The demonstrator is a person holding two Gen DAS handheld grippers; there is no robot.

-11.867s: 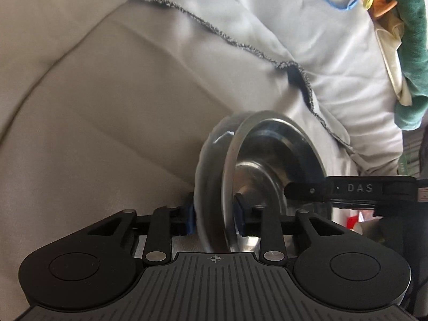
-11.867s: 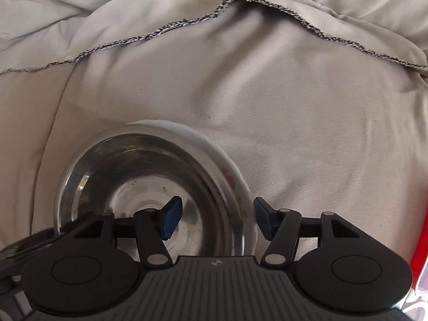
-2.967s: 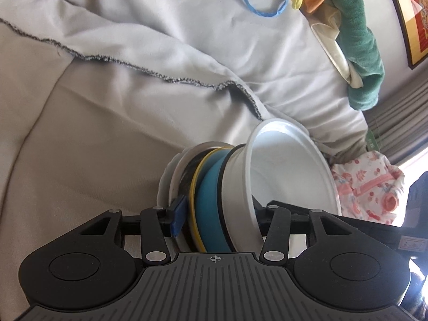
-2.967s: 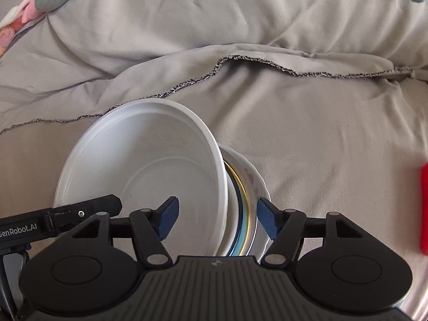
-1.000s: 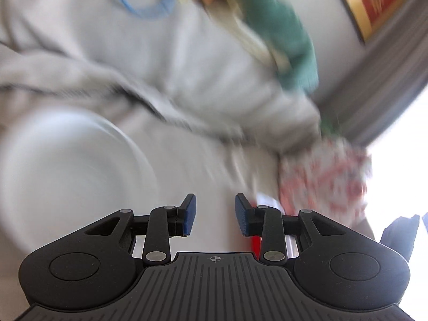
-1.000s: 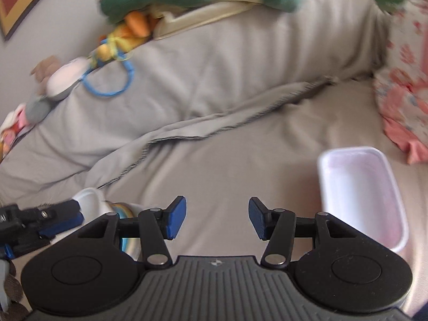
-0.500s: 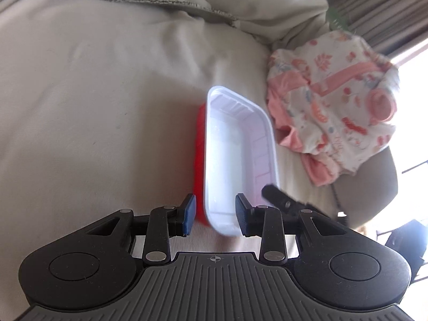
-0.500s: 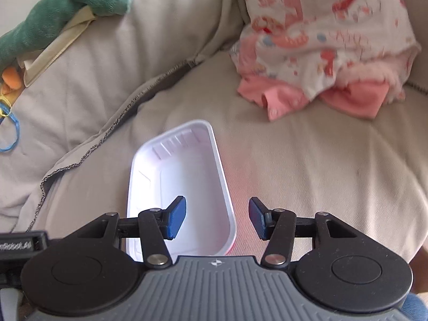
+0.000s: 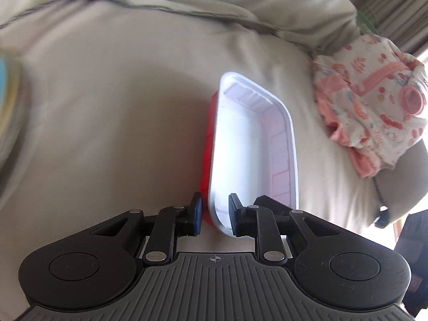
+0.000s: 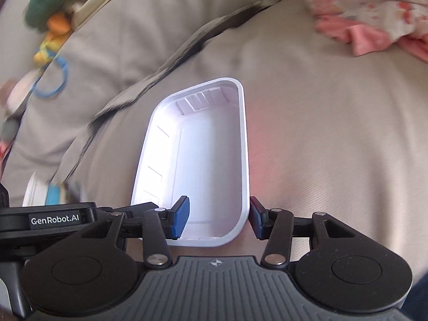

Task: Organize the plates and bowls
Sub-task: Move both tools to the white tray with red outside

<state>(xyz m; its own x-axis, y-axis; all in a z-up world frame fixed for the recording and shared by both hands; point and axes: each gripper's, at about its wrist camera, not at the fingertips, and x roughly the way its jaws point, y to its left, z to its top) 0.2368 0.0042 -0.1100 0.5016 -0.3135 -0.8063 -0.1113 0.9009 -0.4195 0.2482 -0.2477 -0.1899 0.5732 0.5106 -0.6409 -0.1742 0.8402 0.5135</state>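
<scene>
My left gripper [image 9: 213,218] fingers just narrowed astride the white tray [image 9: 248,149] near-left rim, contact unclear | my right gripper [image 10: 218,218] fingers closing, half-open, straddling its right wall | tray white, ribbed, red beneath, on beige sofa [image 9: 112,112].

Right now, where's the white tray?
White tray lies centre in both wrist views on the beige cushion, stacked on a red tray, floral cloth to its right.
</scene>
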